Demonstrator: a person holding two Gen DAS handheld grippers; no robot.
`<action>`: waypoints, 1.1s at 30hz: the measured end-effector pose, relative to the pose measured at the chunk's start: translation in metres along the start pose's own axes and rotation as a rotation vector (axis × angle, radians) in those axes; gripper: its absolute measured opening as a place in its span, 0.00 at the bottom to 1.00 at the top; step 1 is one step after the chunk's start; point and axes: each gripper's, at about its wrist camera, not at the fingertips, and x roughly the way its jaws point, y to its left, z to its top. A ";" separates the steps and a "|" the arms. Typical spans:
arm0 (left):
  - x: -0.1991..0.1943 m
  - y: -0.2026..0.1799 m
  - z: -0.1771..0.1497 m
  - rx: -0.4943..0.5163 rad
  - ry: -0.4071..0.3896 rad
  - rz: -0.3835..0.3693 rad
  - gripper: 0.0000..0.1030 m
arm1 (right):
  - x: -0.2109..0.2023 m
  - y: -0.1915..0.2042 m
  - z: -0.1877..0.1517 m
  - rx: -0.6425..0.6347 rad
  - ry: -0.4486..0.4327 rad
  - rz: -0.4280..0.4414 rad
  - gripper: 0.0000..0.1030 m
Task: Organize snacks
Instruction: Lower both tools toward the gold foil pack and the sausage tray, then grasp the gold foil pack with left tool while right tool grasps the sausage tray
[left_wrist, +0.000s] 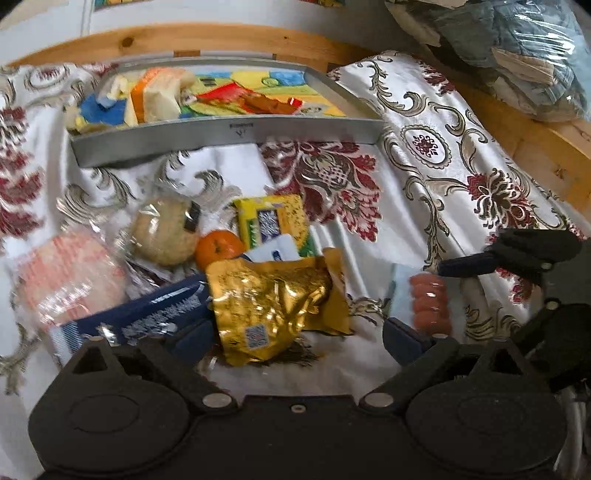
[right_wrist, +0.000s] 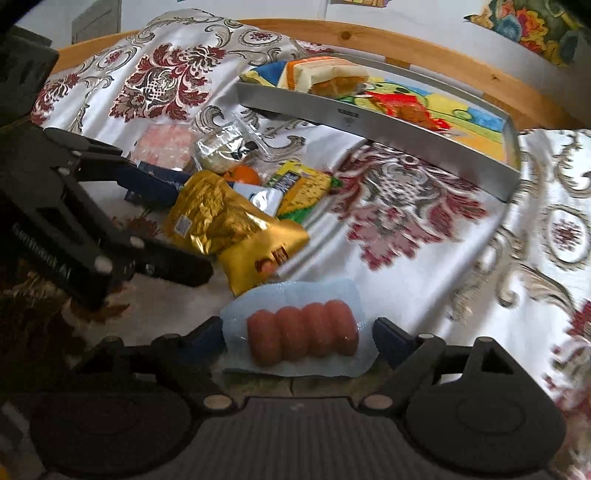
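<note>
Damask cloth (left_wrist: 413, 206), white with red and gold flowers, covers a bed with a pine frame (left_wrist: 207, 37) at the far edge. Wrapped bundle (left_wrist: 517, 55) in plastic lies at far right on the frame.

Grey tray (left_wrist: 229, 136) sits far on the cloth, its floor brightly painted. Inside it, at the left end: an orange-and-cream pack (left_wrist: 162, 96), and a red wrapper (left_wrist: 255, 98) nearer the middle.

Snack pile lies loose on the cloth, near side of the tray and apart from it. Gold foil bag (left_wrist: 273, 306) on top, nearest. Behind it a tangerine (left_wrist: 218, 249), a yellow pack (left_wrist: 273, 221), a small white sachet (left_wrist: 277, 253). Left of those a round cake (left_wrist: 166, 232) in clear wrap and a pink pack (left_wrist: 70, 277). Blue pack (left_wrist: 147, 317) is partly under the gold bag.

Left gripper (left_wrist: 295, 338): spread wide, the gold bag's near end between the fingers, nothing clamped (contact with the left finger cannot be judged).

Sausage pack (right_wrist: 299, 332), four links on pale blue backing, lies right of the pile, flat on the cloth.

Right gripper (right_wrist: 299, 338): spread wide, fingers on either side of the sausage pack, gaps showing at both ends, holding nothing.
</note>
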 end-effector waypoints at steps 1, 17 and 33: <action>0.003 0.000 0.000 -0.008 0.002 0.005 0.94 | -0.005 -0.003 -0.003 0.009 0.005 -0.006 0.86; -0.004 -0.003 0.003 -0.154 -0.096 0.046 0.43 | -0.016 -0.005 -0.021 0.094 -0.029 -0.048 0.87; 0.020 -0.007 0.008 -0.151 -0.085 -0.037 0.43 | -0.010 -0.002 -0.023 0.098 -0.051 -0.063 0.88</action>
